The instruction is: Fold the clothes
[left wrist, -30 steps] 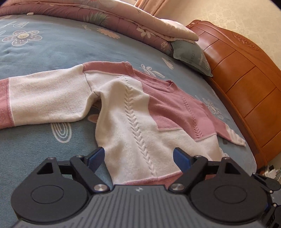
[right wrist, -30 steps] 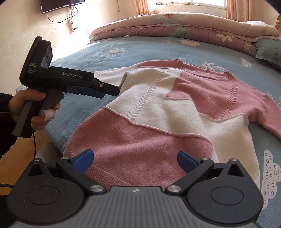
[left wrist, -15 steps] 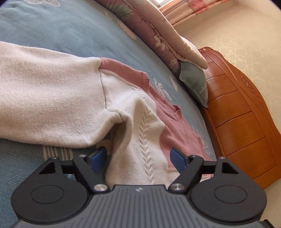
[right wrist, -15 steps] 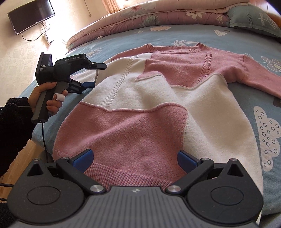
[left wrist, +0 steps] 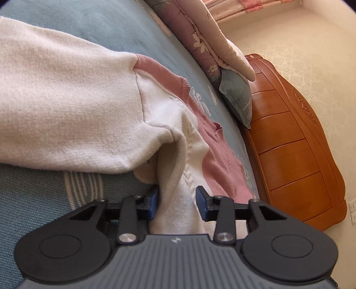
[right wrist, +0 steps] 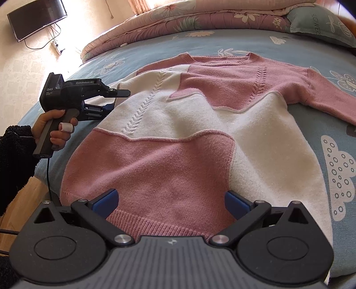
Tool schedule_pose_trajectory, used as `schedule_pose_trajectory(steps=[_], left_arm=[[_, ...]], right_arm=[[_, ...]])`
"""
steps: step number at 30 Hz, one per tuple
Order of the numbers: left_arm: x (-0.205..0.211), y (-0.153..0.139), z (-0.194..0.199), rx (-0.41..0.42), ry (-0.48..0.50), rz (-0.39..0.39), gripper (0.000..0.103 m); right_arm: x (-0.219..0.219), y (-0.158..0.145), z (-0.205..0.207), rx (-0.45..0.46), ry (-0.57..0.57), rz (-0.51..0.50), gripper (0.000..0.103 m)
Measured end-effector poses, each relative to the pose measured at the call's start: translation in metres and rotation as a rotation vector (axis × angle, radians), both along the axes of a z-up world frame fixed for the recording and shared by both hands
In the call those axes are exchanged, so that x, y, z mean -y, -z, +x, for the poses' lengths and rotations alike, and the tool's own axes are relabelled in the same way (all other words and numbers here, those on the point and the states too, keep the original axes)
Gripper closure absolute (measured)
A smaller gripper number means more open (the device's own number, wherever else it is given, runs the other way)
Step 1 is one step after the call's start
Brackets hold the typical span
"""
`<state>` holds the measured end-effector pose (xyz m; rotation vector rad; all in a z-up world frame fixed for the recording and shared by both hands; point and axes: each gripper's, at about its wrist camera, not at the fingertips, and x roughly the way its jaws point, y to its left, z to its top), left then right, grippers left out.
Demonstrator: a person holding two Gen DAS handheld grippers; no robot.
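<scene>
Sweater [right wrist: 200, 124], pink and white, lies spread flat on the blue bedsheet [right wrist: 311, 51], neck toward the rolled quilt [right wrist: 200, 20], one sleeve stretched out to each side. Judging from this, the fold is only beginning: the body is still fully open and the work in hand is taking hold of the cloth at the armpit on the left-hand side. The left gripper [left wrist: 176, 201] has just been closing, and in its own view a raised ridge of white knit stands between its blue pads, the left pad [left wrist: 153, 203] against the cloth, the right pad [left wrist: 201, 205] at its edge; it looks like a pinch, though a light one. Beyond those fingers the white sleeve [left wrist: 66, 100] runs off to the left and the pink shoulder lies ahead. The next move, I judge, calls for lifting that pinch and carrying sleeve and side panel across the chest, which needs the grip to hold both layers and the hem to stay put. The right gripper [right wrist: 171, 203] hangs over the pink hem with jaws wide apart, nothing between them, the ribbed edge lying just under and ahead of its fingertips. The person's hand [right wrist: 55, 124] holds the left tool by its handle, nose aimed level at the sweater's side, black sleeve cuff at the wrist.
</scene>
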<state>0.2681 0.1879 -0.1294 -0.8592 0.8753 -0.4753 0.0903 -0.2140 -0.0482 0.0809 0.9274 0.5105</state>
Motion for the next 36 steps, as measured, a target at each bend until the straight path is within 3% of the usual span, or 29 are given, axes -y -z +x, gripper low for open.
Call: schedule_pose_trajectory(steps=[2, 8, 11, 15, 18, 23, 26, 31, 36], left_arm=[[-0.004, 0.007, 0.007, -0.025, -0.019, -0.020, 0.086], [0.000, -0.002, 0.010, -0.035, -0.038, 0.021, 0.088], [-0.008, -0.017, 0.007, -0.030, -0.072, 0.090, 0.097], [-0.022, -0.035, 0.012, -0.019, -0.097, 0.136, 0.098], [-0.015, -0.043, 0.019, -0.021, -0.078, 0.241, 0.097], [-0.012, -0.031, 0.003, -0.064, -0.081, 0.187, 0.090], [-0.021, -0.020, -0.027, -0.081, -0.109, 0.083, 0.082], [-0.030, 0.001, -0.073, -0.105, -0.115, -0.092, 0.076], [-0.025, 0.001, -0.082, -0.124, -0.084, -0.076, 0.076]], right_arm=[[-0.001, 0.004, 0.001, -0.010, 0.001, -0.004, 0.000], [-0.006, 0.008, -0.006, -0.015, -0.013, -0.031, 0.000], [-0.006, 0.008, -0.006, -0.012, -0.013, -0.038, 0.000], [-0.005, 0.007, -0.006, -0.008, -0.009, -0.040, 0.000], [-0.005, 0.007, -0.006, -0.009, -0.009, -0.041, 0.000], [-0.007, 0.004, -0.008, 0.001, -0.016, -0.046, 0.000], [-0.008, 0.003, -0.009, 0.003, -0.020, -0.045, 0.000], [-0.011, 0.006, -0.008, -0.003, -0.033, -0.042, 0.000], [-0.016, 0.006, -0.012, -0.001, -0.052, -0.036, 0.000]])
